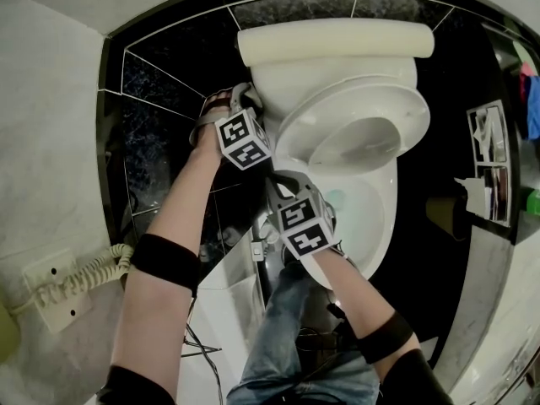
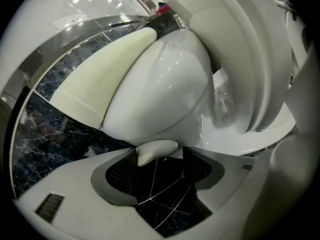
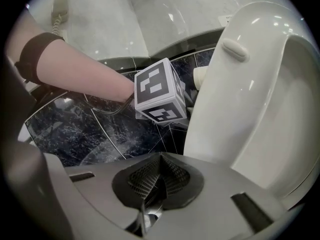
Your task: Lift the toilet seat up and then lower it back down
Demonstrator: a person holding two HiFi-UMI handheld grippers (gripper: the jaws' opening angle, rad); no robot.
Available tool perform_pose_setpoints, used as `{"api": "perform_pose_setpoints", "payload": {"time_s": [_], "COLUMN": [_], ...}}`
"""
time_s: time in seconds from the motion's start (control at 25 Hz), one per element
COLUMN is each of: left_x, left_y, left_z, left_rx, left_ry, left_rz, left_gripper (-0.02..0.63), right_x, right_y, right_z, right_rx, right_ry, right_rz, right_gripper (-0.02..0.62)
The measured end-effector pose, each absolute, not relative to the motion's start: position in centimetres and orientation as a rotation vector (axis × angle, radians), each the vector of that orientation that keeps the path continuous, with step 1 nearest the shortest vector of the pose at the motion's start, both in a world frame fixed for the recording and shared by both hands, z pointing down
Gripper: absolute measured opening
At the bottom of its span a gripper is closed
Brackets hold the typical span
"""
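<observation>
The white toilet seat (image 1: 354, 129) is tilted up off the bowl (image 1: 367, 218), with its front edge raised. In the right gripper view its underside (image 3: 260, 99) fills the right side and shows a bumper (image 3: 234, 49). My left gripper (image 1: 253, 99) is at the seat's left rear near the hinge. Its jaws stand open (image 2: 159, 166), and a small white oblong piece (image 2: 156, 151) shows at their tips. I cannot tell whether they touch it. My right gripper (image 1: 287, 184) is by the bowl's left rim, shut (image 3: 159, 176) with nothing in it.
A cream padded ledge (image 1: 337, 40) lies behind the toilet. Dark marble tiles (image 1: 160, 116) surround it. A wall phone with a coiled cord (image 1: 59, 285) is at the lower left. A shelf with small items (image 1: 489, 163) is at the right. The person's jeans-clad legs (image 1: 287, 344) are below.
</observation>
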State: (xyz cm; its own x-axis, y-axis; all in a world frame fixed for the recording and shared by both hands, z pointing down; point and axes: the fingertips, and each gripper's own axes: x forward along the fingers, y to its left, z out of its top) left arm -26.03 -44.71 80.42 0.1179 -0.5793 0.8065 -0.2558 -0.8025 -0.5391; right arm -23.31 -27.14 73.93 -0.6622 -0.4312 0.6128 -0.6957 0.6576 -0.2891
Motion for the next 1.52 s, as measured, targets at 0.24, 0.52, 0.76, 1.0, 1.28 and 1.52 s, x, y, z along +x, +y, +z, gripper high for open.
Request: {"api": "perform_pose_setpoints", "payload": {"time_s": [0.24, 0.52, 0.76, 1.0, 1.28, 1.52], "left_x": [-26.1, -26.2, -26.3, -26.4, -26.5, -26.9], "left_y": [-45.0, -44.3, -44.7, -44.9, -45.1, -44.9], "left_z": [80.6, 82.5, 82.5, 82.4, 82.4, 80.2], "left_rx": [-2.094, -2.139, -2.145, -2.136, -2.09, -1.975], "left_ry": [0.74, 0.706, 0.748, 0.792, 0.804, 0.849], "left_rz": [-1.783, -1.835, -1.805, -1.781, -1.771, -1.769], "left_gripper": [0.296, 0.294, 0.256, 0.247, 0.239, 0.239], "right_x": [-23.8, -24.1, -23.8, -23.8, -23.5, -22.1], "right_y": [-27.2, -27.2, -27.0, -26.7, -26.6, -26.0], "right_z": [74.2, 74.1, 74.7, 74.9, 75.0, 73.9], "right_rx": [0.868, 0.862, 0.867, 0.861, 0.866, 0.875], "right_ry": [-2.371, -2.376, -2.367, -2.367, -2.358, -2.356], "right_rz": [0.713, 0.709, 0.718, 0.725, 0.724, 0.708], "right_gripper": [0.002, 0.002, 0.003, 0.002, 0.002, 0.002]}}
